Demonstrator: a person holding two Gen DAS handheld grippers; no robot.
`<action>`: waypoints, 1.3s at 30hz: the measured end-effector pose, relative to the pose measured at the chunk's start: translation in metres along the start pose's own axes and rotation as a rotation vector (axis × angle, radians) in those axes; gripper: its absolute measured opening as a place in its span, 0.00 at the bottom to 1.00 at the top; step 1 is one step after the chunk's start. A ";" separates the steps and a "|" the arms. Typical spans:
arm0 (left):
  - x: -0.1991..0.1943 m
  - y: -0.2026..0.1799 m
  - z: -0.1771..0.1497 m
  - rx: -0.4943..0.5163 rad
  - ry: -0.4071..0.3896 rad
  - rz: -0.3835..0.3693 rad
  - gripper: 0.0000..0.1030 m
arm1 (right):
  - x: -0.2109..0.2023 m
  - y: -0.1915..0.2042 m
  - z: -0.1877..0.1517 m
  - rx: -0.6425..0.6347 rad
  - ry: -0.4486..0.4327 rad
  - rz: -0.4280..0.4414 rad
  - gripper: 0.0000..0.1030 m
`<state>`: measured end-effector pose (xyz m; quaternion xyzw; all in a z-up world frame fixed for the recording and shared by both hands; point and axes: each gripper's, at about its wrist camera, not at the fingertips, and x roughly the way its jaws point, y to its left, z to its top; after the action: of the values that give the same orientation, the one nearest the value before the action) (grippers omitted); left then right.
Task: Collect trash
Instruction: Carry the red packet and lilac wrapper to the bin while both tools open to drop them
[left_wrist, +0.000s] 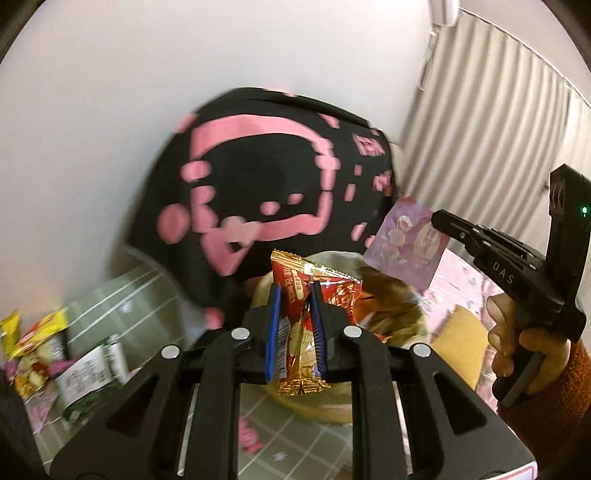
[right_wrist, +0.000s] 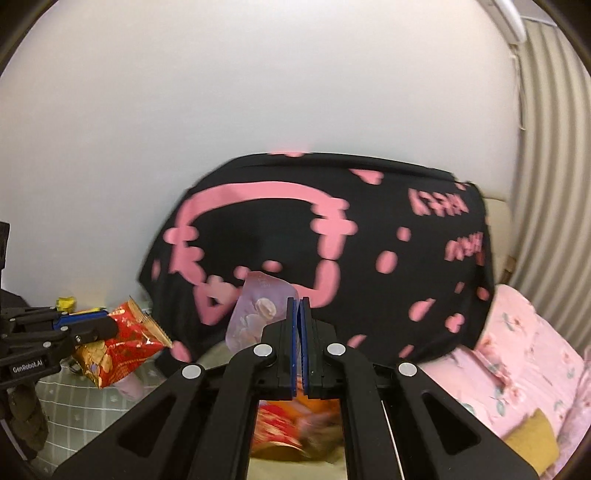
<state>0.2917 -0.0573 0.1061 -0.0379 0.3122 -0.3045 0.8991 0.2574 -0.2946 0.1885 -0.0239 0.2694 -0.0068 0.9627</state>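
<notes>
My left gripper (left_wrist: 294, 290) is shut on a red and gold snack wrapper (left_wrist: 314, 291), held above a round pale bin (left_wrist: 417, 325) with wrappers inside. The same wrapper (right_wrist: 125, 339) shows at the left of the right wrist view, in the left gripper (right_wrist: 105, 325). My right gripper (right_wrist: 299, 301) is shut on a pale purple wrapper with a flower print (right_wrist: 255, 314). In the left wrist view the right gripper (left_wrist: 437, 218) holds that purple wrapper (left_wrist: 402, 243) over the bin's far rim. Trash in the bin (right_wrist: 291, 428) shows below the right fingers.
A black cushion with pink print (left_wrist: 258, 177) (right_wrist: 332, 251) leans on the white wall behind the bin. More wrappers (left_wrist: 48, 354) lie on a green checked cloth (left_wrist: 140, 291) at left. Pink floral bedding (right_wrist: 524, 354) and a yellow item (right_wrist: 532, 439) lie at right. Curtains (left_wrist: 491, 129) hang at right.
</notes>
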 end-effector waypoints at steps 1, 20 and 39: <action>0.005 -0.006 0.001 0.012 0.003 -0.010 0.15 | -0.002 -0.008 -0.002 0.008 0.002 -0.014 0.04; 0.121 -0.052 -0.005 0.020 0.223 -0.060 0.24 | 0.014 -0.059 -0.028 0.070 0.047 -0.068 0.04; 0.050 -0.013 -0.004 -0.043 0.111 -0.031 0.43 | 0.051 -0.043 -0.026 0.035 0.068 -0.052 0.04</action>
<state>0.3134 -0.0959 0.0788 -0.0450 0.3675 -0.3135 0.8744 0.2875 -0.3404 0.1421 -0.0136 0.3013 -0.0373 0.9527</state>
